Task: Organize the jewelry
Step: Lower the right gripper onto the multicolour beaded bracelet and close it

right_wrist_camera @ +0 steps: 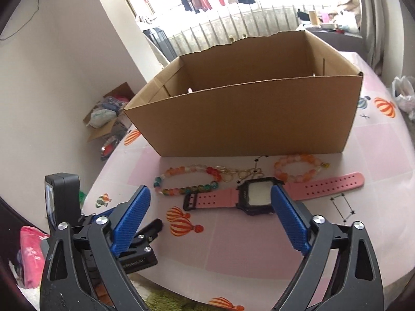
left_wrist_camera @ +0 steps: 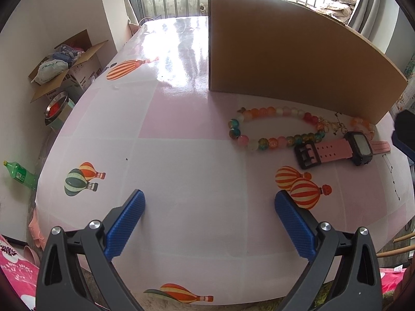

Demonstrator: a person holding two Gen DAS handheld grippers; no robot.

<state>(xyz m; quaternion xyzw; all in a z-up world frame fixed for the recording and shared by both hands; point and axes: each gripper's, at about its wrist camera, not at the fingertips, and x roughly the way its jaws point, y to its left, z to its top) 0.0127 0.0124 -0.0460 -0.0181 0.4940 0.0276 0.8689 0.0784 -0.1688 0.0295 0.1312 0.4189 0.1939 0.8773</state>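
Note:
A pink-strapped black digital watch [right_wrist_camera: 256, 197] lies flat on the pink table, also in the left wrist view [left_wrist_camera: 359, 148]. A multicoloured bead bracelet [right_wrist_camera: 186, 178] [left_wrist_camera: 272, 129] lies left of it, and a smaller orange-pink bead bracelet [right_wrist_camera: 298, 167] lies behind it. A thin gold chain [right_wrist_camera: 243, 174] joins them. An open cardboard box [right_wrist_camera: 246, 114] [left_wrist_camera: 298, 62] stands behind the jewelry. My right gripper [right_wrist_camera: 210, 194] is open, above the table just short of the watch. My left gripper [left_wrist_camera: 209, 198] is open and empty over bare table, left of the jewelry.
The tablecloth [left_wrist_camera: 181, 155] has hot-air-balloon prints. A thin black star chain [right_wrist_camera: 342, 207] lies right of the watch. The left gripper's body [right_wrist_camera: 62, 204] shows at the right view's left. On the floor, left, are a filled carton [left_wrist_camera: 67, 64] and a green bottle [left_wrist_camera: 20, 175].

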